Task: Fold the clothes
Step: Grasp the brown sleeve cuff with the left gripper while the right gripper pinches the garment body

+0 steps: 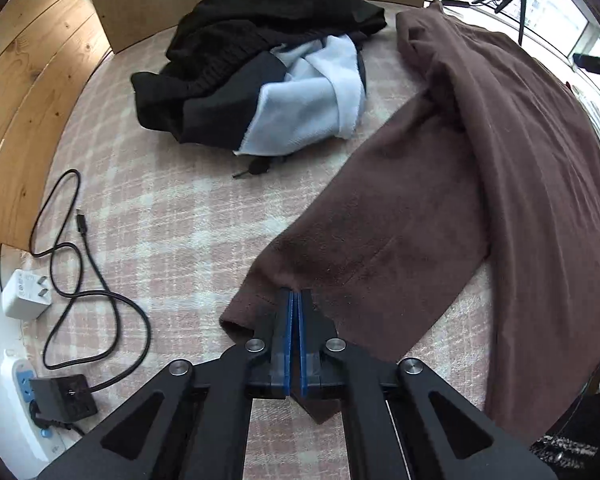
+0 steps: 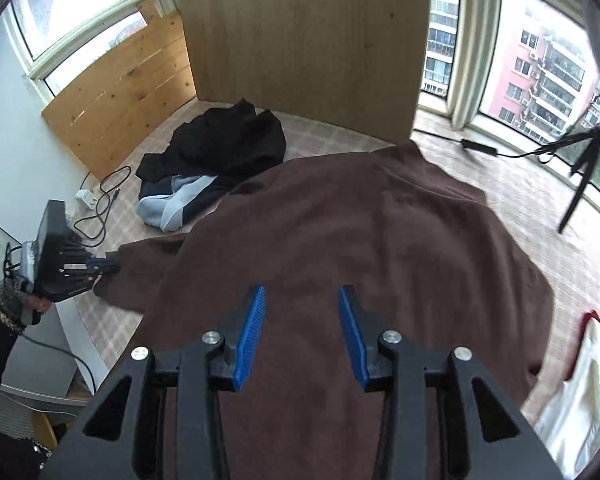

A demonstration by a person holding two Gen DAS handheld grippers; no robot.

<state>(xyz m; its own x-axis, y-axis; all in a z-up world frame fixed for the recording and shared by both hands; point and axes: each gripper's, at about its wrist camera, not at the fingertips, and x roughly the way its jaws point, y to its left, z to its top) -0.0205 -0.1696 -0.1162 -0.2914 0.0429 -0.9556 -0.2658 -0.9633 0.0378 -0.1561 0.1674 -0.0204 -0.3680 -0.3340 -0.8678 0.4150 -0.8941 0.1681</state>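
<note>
Left wrist view: the left gripper [image 1: 296, 294] is clamped on a sleeve cuff of the brown sweater [image 1: 500, 184], spread on the bed [image 1: 172, 216]; the right gripper [image 2: 302, 294] is held agape above it.

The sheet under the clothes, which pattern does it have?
The sheet has a pale pink and cream check pattern, clearest in the left wrist view.

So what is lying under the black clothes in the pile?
A pale blue garment shows from under the black clothes, all resting on the checked bed cover. How far the blue one continues underneath is covered.
</note>
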